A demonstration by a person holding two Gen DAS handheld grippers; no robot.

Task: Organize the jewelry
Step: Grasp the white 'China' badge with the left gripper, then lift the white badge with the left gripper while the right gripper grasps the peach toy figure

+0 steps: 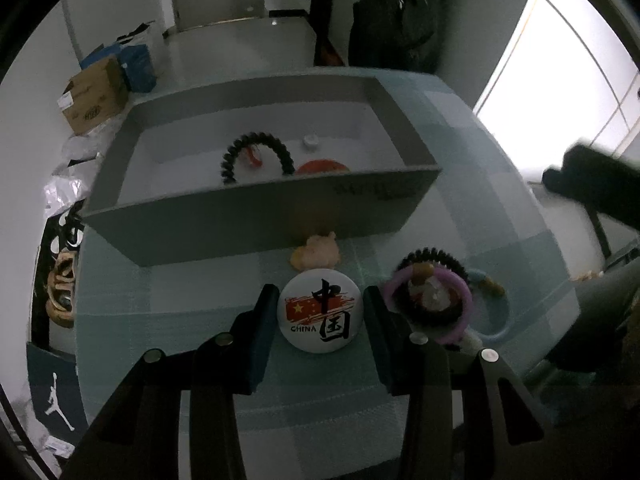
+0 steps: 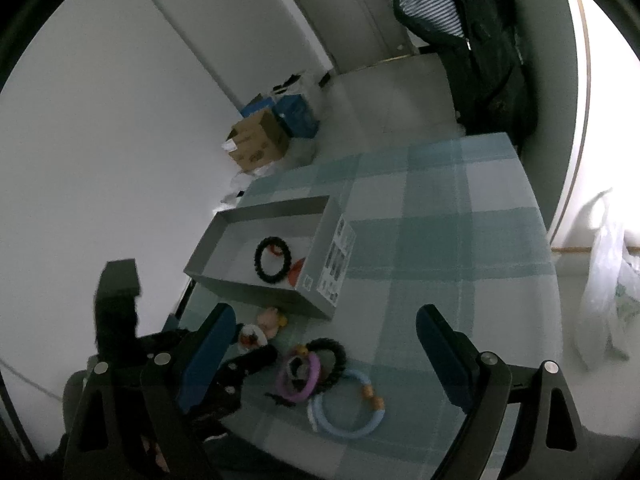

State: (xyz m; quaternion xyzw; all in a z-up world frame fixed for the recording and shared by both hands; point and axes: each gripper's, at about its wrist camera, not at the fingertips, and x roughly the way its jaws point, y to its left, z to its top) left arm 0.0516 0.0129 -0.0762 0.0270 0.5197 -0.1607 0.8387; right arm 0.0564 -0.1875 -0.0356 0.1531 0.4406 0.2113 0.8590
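The left gripper (image 1: 320,312) has its fingers (image 1: 262,316) closed against the two sides of the round badge (image 1: 320,310), which lies flat on the checked surface (image 1: 200,300) just in front of the grey box (image 1: 256,220), probably to lift it in beside the black bracelet (image 1: 256,152) already there. The right gripper (image 2: 324,340) hangs with fingers wide and empty above the purple ring (image 2: 300,374) and blue bracelet (image 2: 346,404), likely waiting its turn

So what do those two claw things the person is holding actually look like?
Both are black, angular frames with round silver bolts. The left gripper and right gripper each end in two flat, rectangular fingers faced with dark blue pads. No cables or markings show.
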